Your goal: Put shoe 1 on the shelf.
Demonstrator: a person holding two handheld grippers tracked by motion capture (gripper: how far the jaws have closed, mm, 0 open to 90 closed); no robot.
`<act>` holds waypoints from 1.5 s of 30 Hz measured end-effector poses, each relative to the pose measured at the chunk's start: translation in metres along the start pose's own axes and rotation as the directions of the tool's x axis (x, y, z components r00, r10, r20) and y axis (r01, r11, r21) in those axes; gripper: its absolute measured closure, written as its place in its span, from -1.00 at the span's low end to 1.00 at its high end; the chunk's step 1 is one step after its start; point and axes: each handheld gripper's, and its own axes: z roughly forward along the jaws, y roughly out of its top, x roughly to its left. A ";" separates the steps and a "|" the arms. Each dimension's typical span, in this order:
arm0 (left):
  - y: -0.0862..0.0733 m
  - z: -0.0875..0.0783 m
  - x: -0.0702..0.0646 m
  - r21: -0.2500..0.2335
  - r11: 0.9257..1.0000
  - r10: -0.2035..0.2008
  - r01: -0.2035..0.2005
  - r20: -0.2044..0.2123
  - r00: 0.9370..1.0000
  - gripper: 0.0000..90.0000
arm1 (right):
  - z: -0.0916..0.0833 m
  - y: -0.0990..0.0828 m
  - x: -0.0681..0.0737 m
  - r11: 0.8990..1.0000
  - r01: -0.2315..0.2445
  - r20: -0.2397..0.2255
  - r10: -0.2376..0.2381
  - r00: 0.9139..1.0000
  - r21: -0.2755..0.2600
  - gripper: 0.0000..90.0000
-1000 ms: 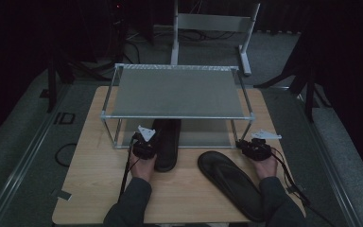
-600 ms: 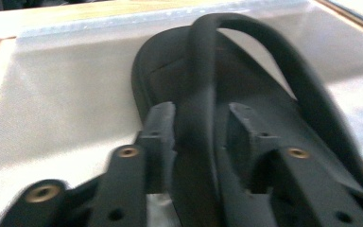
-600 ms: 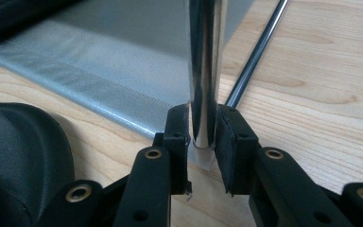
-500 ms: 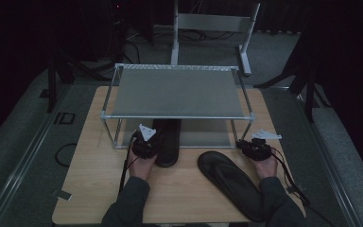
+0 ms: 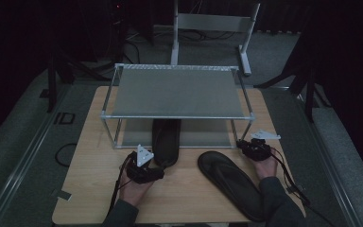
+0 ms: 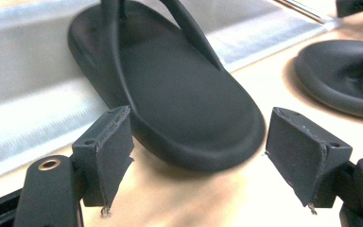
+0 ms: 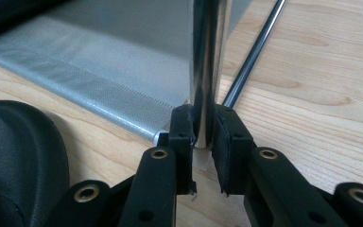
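Note:
A black flip-flop lies toe-first on the lower shelf of a metal rack, with its heel out over the table. My left gripper sits just short of that heel. Its jaws have just been opening and now stand wide, with nothing between them. A second black flip-flop lies on the table at the right. My right gripper is shut on the rack's front right leg.
The rack stands mid-table on a wooden tabletop, its top shelf bare. A thin rod of the rack runs along the table behind the held leg. Cables trail from both grippers toward the front edge. Beyond the table stands a metal frame.
The left gripper has let go of the flip-flop's heel, opened wide and drawn back toward the person. The right gripper has stayed on the rack leg.

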 end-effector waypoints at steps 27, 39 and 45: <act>-0.008 0.018 -0.004 0.084 0.996 0.032 -0.034 0.022 0.999 -0.50 | 0.000 0.000 0.001 1.000 0.007 0.005 -0.007 1.000 -0.002 0.75; 0.004 0.041 0.008 0.089 0.996 0.022 -0.020 -0.021 1.000 -0.38 | 0.000 0.000 0.001 1.000 0.007 0.004 -0.007 1.000 -0.001 0.75; 0.014 0.057 0.017 0.092 0.996 0.017 -0.015 -0.026 1.000 -0.36 | 0.000 0.000 0.000 1.000 0.009 0.003 -0.009 1.000 -0.001 0.75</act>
